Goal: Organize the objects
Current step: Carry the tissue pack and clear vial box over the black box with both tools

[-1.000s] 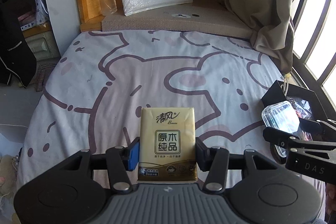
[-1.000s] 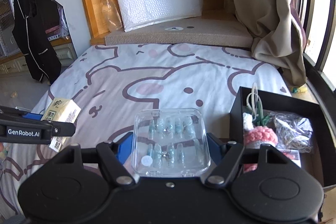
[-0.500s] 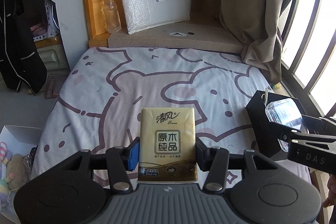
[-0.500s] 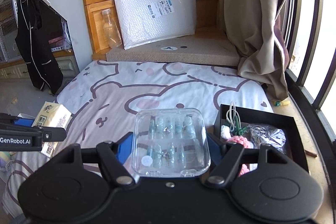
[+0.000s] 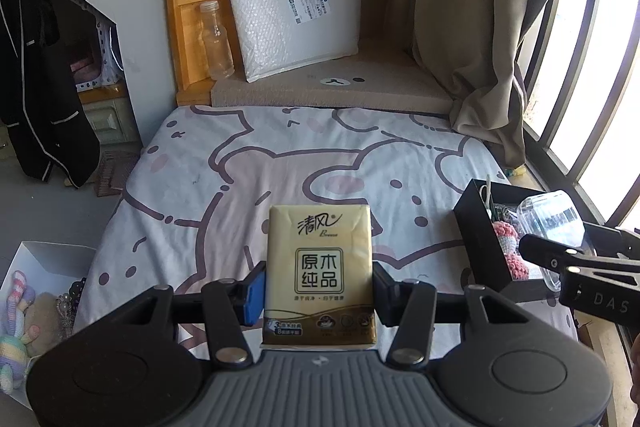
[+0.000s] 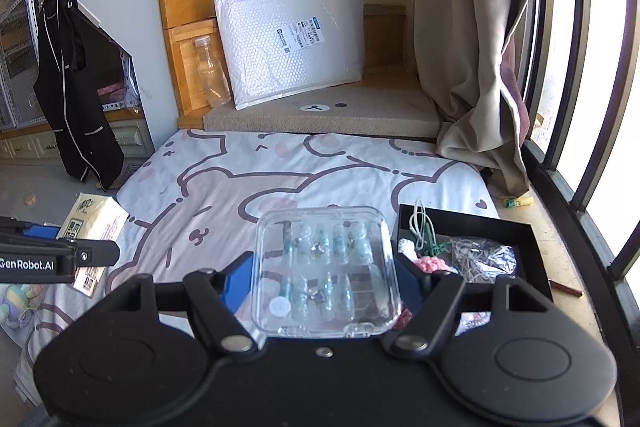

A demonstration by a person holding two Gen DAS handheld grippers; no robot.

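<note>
My left gripper (image 5: 318,289) is shut on a golden tissue pack (image 5: 320,267) and holds it flat above the near end of the bed. The same tissue pack (image 6: 94,231) shows at the left of the right wrist view, between the left gripper's fingers (image 6: 60,255). My right gripper (image 6: 326,281) is shut on a clear plastic case (image 6: 326,271) with small blue-green pieces inside. That clear case (image 5: 550,223) hangs over the black tray (image 5: 480,223) in the left wrist view. The black tray (image 6: 524,247) holds a pink knitted item, cords and a bag.
The bed (image 5: 312,163) has a bear-print sheet. A bubble-wrap parcel (image 5: 292,13) and an empty bottle (image 5: 216,39) stand on the brown ledge at its head. A white box of soft toys (image 5: 24,291) sits on the floor at left. A curtain (image 6: 476,67) and window bars line the right.
Both grippers have risen and drawn back from the bed with their loads still held. More of the room, the black tray and the toy box have come into view.
</note>
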